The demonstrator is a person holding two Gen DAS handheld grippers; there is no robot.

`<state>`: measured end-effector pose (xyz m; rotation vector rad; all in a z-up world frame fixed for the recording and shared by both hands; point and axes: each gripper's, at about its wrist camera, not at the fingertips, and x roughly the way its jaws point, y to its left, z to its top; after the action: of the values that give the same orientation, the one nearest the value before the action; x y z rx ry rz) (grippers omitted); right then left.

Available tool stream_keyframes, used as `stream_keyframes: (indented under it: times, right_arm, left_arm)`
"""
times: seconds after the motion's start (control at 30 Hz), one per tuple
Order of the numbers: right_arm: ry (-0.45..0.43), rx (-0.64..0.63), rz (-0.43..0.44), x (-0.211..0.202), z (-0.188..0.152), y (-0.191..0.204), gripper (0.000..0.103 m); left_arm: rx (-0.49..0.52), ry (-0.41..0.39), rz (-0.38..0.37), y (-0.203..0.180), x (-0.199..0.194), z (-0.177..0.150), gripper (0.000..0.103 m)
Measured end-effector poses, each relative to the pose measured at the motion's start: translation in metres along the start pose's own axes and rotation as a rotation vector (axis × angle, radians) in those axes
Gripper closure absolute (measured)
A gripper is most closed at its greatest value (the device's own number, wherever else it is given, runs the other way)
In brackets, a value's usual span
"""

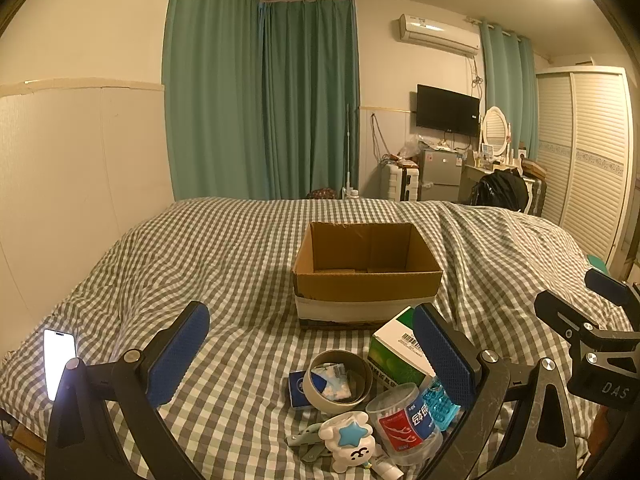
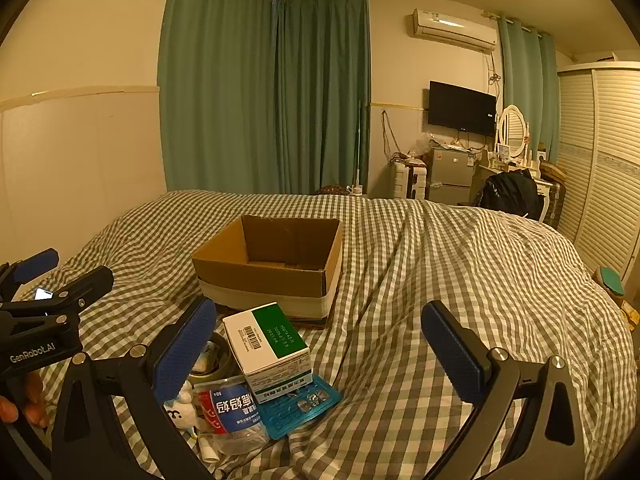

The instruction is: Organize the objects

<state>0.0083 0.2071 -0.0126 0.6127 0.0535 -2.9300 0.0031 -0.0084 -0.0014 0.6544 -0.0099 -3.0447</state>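
An open, empty cardboard box [image 1: 366, 284] [image 2: 272, 272] stands on the checked bed. In front of it lies a pile: a green-and-white carton [image 1: 394, 344] [image 2: 268, 344], a tape roll [image 1: 338, 376] over a blue card box [image 1: 297, 388], a clear tub of cotton swabs [image 1: 404, 420] [image 2: 230, 412], a white star toy [image 1: 348, 440], a grey clip [image 1: 306, 438] and a blue blister pack [image 1: 440, 402] [image 2: 300, 404]. My left gripper [image 1: 312, 354] is open above the pile. My right gripper [image 2: 320, 352] is open, with the pile at its left finger.
A lit phone [image 1: 59, 362] lies on the bed at the left edge. The checked bedspread [image 2: 460, 280] is rumpled to the right of the box. A wall panel runs along the left; a wardrobe [image 1: 592, 152] stands at the far right.
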Motion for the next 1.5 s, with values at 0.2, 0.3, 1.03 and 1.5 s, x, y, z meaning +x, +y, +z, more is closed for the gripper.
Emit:
stream_keyframes:
  times: [0.2, 0.3, 1.03, 1.5]
  right_arm:
    - [0.002, -0.009, 0.009, 0.000, 0.000, 0.003, 0.000]
    - [0.005, -0.012, 0.016, 0.001, 0.000, 0.004, 0.000]
    - [0.048, -0.043, 0.068, 0.013, 0.005, 0.012, 0.000]
    - [0.239, -0.128, 0.147, 0.095, -0.006, 0.024, 0.000]
  left_arm:
    - [-0.001, 0.005, 0.004, -0.001, 0.001, -0.002, 0.000]
    - [-0.003, 0.011, 0.000, -0.001, 0.002, -0.002, 0.000]
    - [0.037, 0.099, 0.005, 0.000, 0.033, -0.001, 0.000]
    - [-0.011, 0.302, -0.001, 0.020, 0.105, -0.038, 0.000]
